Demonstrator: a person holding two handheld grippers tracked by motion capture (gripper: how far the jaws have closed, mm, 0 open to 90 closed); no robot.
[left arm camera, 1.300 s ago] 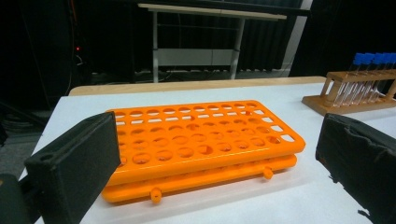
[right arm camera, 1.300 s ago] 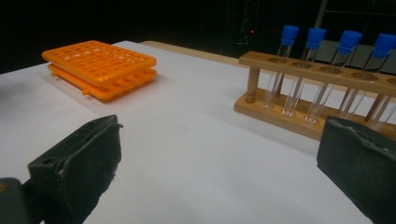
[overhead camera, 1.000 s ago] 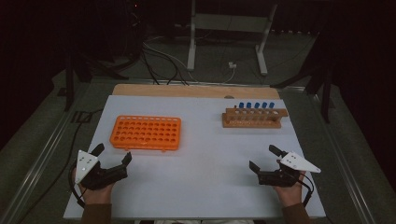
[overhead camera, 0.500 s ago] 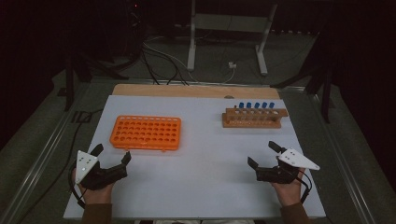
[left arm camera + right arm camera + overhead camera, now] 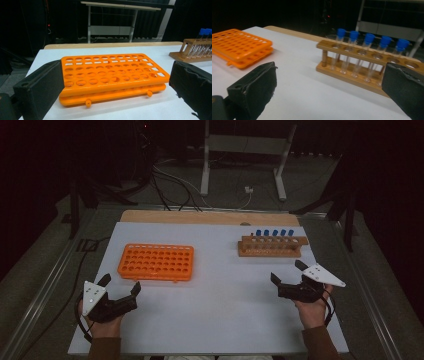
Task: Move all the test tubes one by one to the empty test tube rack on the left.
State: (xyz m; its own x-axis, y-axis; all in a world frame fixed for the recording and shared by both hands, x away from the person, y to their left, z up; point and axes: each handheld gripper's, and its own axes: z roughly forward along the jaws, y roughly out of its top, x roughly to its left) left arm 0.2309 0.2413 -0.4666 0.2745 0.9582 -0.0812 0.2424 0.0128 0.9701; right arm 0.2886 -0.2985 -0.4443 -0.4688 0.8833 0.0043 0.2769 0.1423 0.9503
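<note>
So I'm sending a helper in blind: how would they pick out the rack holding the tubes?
Start at the white table and go to its far right corner. There stands the wooden rack, holding a row of clear tubes with blue caps. The other rack, the orange rack on the left, is flat plastic and empty.

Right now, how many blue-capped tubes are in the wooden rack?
5. The blue-capped tubes stand side by side in the back row of the wooden rack; its front holes look empty. None seems hidden.
</note>
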